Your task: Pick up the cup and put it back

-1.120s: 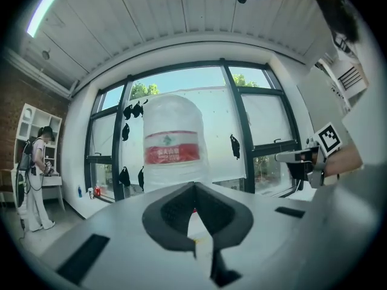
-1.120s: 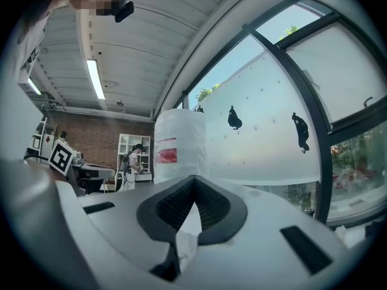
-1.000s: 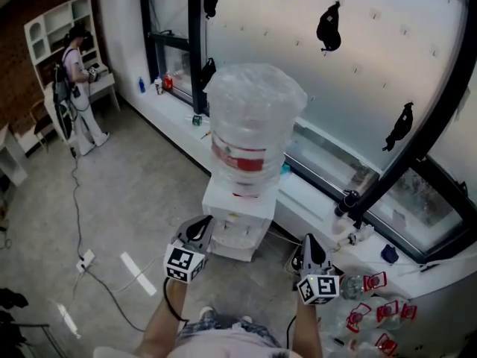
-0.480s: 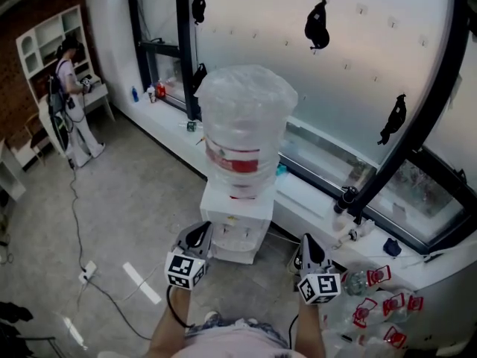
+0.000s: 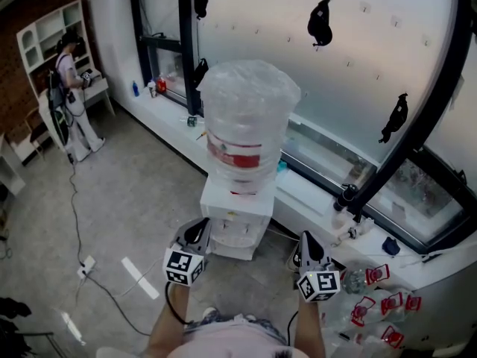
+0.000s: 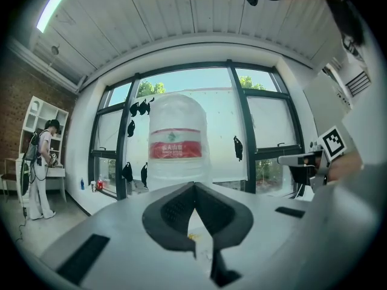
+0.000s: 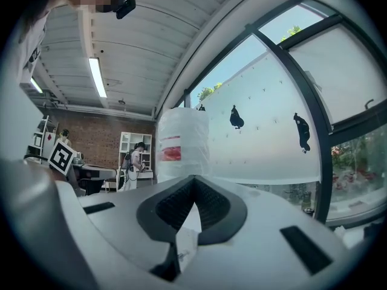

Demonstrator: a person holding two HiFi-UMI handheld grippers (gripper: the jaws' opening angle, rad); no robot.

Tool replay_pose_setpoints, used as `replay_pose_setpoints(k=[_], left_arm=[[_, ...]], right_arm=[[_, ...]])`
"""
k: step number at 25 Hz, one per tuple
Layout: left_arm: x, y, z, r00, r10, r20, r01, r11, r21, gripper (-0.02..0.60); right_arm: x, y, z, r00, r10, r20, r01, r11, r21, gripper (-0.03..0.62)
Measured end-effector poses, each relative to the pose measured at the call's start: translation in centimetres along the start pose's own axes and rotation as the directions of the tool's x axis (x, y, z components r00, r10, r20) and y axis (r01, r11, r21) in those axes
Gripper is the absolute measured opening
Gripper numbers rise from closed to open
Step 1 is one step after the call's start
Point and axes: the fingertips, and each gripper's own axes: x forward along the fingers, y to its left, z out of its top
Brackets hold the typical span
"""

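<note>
Glass window with black bird stickers fills the far wall. Before it a big clear water bottle with a red label stands upside down on a white dispenser. Just short of the dispenser, the left gripper and right gripper hang side by side, well apart, each with its jaws pressed together on nothing. Where the cup is cannot be told.

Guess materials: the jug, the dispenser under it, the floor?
Jug: likely translucent plastic; light shows through its dimpled wall.
Dispenser: smooth white casing, plastic or painted metal; can't tell which.
Floor: matte, mottled grey, probably concrete.
</note>
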Motion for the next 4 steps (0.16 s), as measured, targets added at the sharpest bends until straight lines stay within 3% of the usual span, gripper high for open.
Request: replay_pose_setpoints(k=[4], left_arm=[[-0.06, 0.06, 0.21, 1.0, 0.002, 0.005, -0.002, 1.0, 0.003, 0.025]], right_arm=[[0.04, 0.13, 0.07, 1.0, 0.006, 0.005, -0.006, 1.0, 0.0, 0.015]])
